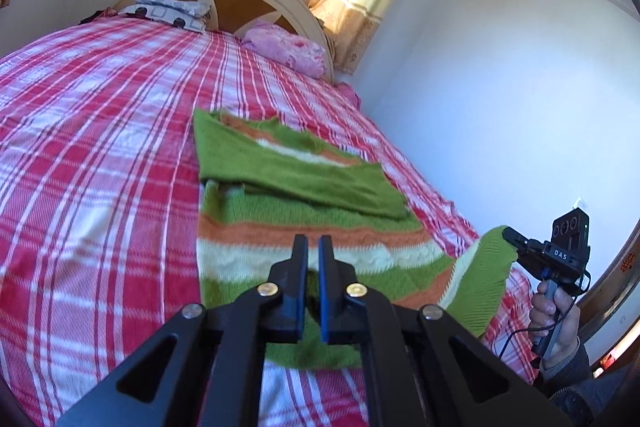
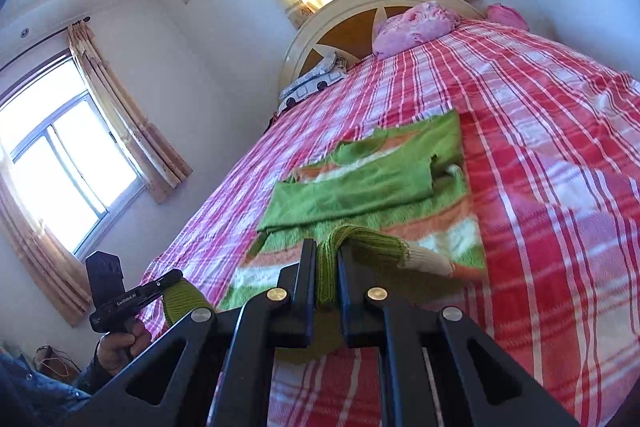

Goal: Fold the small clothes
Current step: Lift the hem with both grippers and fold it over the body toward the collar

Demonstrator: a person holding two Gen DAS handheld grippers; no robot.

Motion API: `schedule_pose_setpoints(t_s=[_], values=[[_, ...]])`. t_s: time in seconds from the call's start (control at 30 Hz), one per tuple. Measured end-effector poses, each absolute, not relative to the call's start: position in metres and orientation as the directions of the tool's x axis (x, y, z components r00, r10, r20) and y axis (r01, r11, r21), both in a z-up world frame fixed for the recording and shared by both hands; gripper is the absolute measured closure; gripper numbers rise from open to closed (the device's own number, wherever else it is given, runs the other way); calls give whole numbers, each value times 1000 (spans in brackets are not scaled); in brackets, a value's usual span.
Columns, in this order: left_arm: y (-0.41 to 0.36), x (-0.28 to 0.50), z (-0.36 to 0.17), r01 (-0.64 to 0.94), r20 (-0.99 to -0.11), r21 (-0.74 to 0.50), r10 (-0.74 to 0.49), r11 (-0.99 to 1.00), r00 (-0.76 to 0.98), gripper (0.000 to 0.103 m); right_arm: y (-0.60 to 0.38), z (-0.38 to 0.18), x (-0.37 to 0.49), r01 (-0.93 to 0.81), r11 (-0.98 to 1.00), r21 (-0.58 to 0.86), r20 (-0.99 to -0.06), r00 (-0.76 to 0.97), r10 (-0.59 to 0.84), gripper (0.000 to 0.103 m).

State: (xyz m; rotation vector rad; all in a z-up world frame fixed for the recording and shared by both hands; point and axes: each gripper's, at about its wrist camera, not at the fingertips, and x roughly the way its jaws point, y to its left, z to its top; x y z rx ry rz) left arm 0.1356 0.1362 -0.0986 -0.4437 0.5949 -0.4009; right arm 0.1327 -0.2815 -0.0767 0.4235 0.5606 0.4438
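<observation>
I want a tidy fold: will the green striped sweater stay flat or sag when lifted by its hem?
Probably sags: the sweater droops at its hem from the right gripper. Its ribbed knit likely resists slipping in the left gripper too. The sleeves folded on top may slide.

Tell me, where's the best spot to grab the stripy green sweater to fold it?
Take the sweater by its ribbed bottom hem, one corner per tool, coming from the near edge of the bed. It lies flat with its sleeves folded in, and that thick hem is the closest edge. The right tool and left tool pinch it there.
</observation>
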Motion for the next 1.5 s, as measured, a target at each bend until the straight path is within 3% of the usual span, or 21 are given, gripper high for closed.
schedule_pose_setpoints(t_s=[0.43,1.5], values=[[149,184,-74,195,-408,-498,-426,845,808,98,-283,-44,175,-276,819,504,-378,782,496,94],[152,348,-69,114,-479,-415,-324,902,816,99,-278,-33,341,-189,873,450,-499,758,421,94]])
